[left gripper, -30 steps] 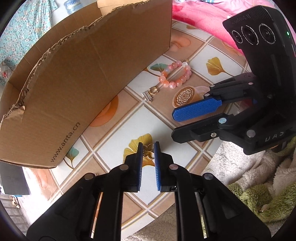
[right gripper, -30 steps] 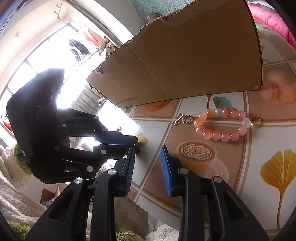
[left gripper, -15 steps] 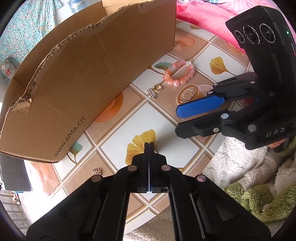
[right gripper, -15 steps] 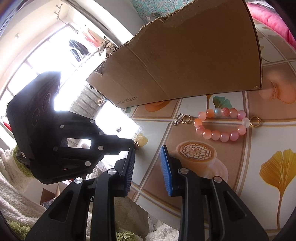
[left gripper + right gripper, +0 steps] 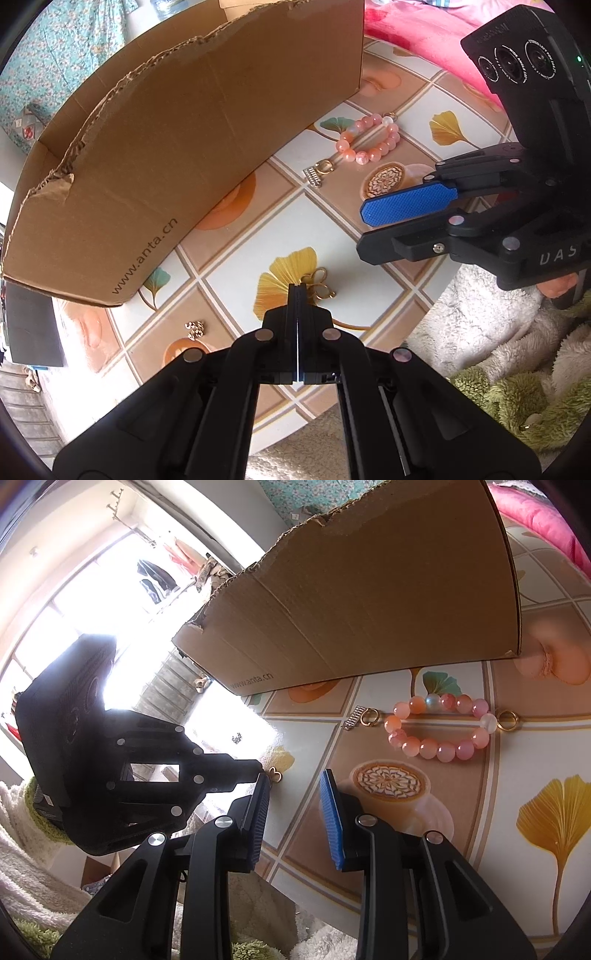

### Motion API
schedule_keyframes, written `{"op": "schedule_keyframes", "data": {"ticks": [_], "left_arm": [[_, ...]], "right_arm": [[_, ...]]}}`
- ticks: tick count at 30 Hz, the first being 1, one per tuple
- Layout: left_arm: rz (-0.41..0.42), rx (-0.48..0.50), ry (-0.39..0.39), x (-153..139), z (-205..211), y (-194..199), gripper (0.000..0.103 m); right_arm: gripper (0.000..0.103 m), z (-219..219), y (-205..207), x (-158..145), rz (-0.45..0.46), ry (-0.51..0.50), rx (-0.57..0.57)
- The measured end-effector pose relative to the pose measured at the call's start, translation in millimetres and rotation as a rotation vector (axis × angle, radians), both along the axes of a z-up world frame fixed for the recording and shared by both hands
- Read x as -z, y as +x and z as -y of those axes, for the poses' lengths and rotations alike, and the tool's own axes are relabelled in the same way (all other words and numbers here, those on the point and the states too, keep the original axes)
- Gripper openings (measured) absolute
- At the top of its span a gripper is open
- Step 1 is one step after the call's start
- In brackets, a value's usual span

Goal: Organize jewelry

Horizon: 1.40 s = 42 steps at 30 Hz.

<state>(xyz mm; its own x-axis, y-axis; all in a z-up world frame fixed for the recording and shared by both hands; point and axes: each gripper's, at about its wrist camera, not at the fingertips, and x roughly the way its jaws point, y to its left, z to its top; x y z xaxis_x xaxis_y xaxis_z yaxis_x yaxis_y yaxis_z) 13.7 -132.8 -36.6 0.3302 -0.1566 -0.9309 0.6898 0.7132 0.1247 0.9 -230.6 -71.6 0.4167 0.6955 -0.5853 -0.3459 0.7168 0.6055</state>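
Pinching the gold earring (image 5: 318, 286) on the table (image 5: 236, 266), the left gripper (image 5: 297, 291) is pressed together; right gripper (image 5: 293, 801) waits spread, empty. Next, seemingly: lift it cleanly toward the cardboard box (image 5: 177, 147).

A pink bead bracelet (image 5: 370, 138) lies flat in a loop on the patterned tabletop near a cardboard box, a gold ring with a small silver charm (image 5: 319, 172) just beside it; gold looped earrings (image 5: 318, 283) lie nearer, a tiny gold cluster (image 5: 195, 329) apart

"www.anta.cn" on the cardboard box (image 5: 166, 147); "UAS" on the right tongs (image 5: 373, 229)
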Motion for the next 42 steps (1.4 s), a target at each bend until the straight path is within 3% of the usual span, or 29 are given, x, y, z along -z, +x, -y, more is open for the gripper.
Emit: {"op": "schedule_keyframes", "data": {"ticks": [6, 9, 12, 14, 18, 27, 34, 42], "left_arm": [[-0.071, -0.033, -0.081, -2, -3, -8, 0.0], [-0.053, -0.008, -0.08, -2, -4, -14, 0.002], [0.0, 0.033, -0.069, -5, -7, -19, 0.019], [0.023, 0.074, -0.058, -7, -7, -19, 0.025], [0.042, 0.186, -0.014, -4, -5, -17, 0.025], [0.009, 0.459, 0.063, -8, 1, -1, 0.026], [-0.101, 0.474, 0.025, -7, 3, 12, 0.026], [-0.117, 0.418, 0.039, -7, 9, 20, 0.027]], "right_arm": [[0.029, 2, 0, 1, -0.001, 0.005, 0.0], [0.029, 2, 0, 1, -0.002, 0.006, 0.0], [0.029, 3, 0, 2, -0.008, 0.011, -0.002], [0.029, 3, 0, 2, -0.009, 0.012, -0.004], [0.029, 2, 0, 2, -0.012, 0.014, -0.003], [0.029, 0, 0, 2, -0.014, 0.016, -0.011], [0.029, -1, 1, 2, -0.011, 0.016, -0.012], [0.029, 0, 1, 2, -0.006, 0.015, -0.013]]}}
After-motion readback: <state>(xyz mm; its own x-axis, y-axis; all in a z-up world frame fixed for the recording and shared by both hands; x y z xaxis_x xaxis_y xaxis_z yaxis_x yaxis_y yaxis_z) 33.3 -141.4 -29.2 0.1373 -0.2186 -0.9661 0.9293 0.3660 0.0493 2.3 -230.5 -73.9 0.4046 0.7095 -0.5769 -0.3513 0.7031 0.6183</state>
